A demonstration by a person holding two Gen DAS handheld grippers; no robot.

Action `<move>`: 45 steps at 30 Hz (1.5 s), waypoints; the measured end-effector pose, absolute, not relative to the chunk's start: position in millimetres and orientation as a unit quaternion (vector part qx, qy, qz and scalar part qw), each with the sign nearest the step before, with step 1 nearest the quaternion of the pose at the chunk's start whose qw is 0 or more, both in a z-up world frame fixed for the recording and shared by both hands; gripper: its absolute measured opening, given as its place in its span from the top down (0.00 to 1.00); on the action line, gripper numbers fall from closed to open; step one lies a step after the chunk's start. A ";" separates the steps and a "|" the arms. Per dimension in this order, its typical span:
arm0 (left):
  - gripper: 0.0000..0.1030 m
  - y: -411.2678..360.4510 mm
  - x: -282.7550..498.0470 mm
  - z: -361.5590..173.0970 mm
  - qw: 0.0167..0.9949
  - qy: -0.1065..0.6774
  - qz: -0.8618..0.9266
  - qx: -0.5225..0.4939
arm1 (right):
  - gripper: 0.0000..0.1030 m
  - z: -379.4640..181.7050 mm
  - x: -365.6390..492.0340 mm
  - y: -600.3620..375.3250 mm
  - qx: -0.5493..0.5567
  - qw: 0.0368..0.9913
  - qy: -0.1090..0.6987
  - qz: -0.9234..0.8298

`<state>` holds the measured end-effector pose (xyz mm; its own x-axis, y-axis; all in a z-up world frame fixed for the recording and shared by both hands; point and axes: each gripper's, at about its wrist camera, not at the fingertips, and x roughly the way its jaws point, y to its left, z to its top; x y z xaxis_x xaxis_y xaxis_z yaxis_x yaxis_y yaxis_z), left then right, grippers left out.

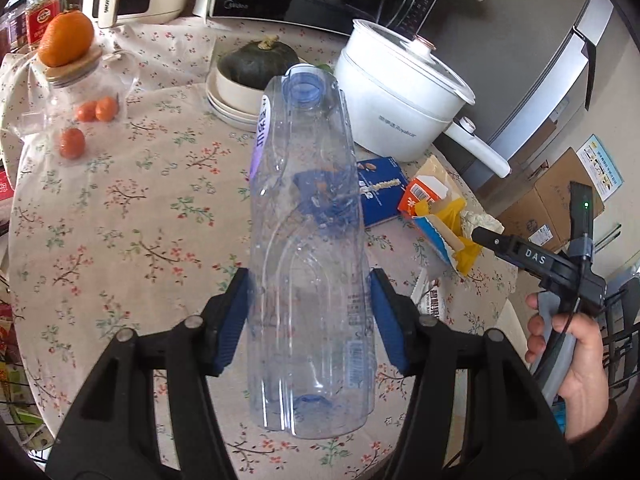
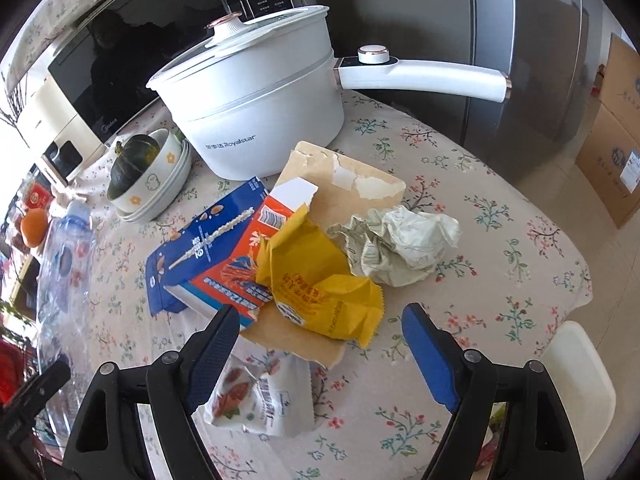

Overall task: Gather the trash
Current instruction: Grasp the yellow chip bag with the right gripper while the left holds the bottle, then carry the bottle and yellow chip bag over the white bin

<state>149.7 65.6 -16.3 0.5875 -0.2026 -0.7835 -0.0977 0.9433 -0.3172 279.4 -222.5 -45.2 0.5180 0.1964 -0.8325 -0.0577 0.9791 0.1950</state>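
I am holding the left gripper [image 1: 308, 320] angled downward over the round table [image 1: 120, 220], its blue ribbed pads pressing both flanks of a clear plastic bottle [image 1: 308, 240]. The bottle is filling the centre of the left wrist view, uncapped neck pointing to the top of the frame, its thin walls dented and ridged, a purple label running along its left side. At the lower right of that view a hand [image 1: 576, 360] is gripping the handle of the other tool. I am tilting the right gripper [image 2: 320, 344] down as well, jaws standing wide apart with nothing between them. Just above its fingertips, mid-frame, a crinkled yellow wrapper [image 2: 320, 288] is lying on torn brown cardboard [image 2: 348, 176], beside a blue snack box [image 2: 200, 248] and crumpled pale paper [image 2: 404, 244]. A white foil packet [image 2: 260, 400] is lying under the left finger.
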 end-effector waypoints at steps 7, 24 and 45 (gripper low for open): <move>0.41 92.4 139.7 -13.2 0.877 0.447 -0.014 -0.173 | 0.52 -73.5 302.2 -205.4 0.047 0.861 0.502 0.062; 0.41 103.8 130.0 -3.3 0.880 0.434 -0.021 -0.191 | 0.97 -48.3 278.9 -177.3 -0.001 0.882 0.462 0.092; 0.41 87.0 110.2 7.4 0.883 0.430 -0.057 -0.177 | 0.97 25.3 179.1 -214.1 0.018 0.904 0.408 0.124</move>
<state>110.2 87.0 7.4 0.6238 -0.2533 -0.7394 -0.0517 0.9306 -0.3624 179.1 -214.1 25.3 0.6361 0.2388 -0.7337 -0.2088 0.9687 0.1342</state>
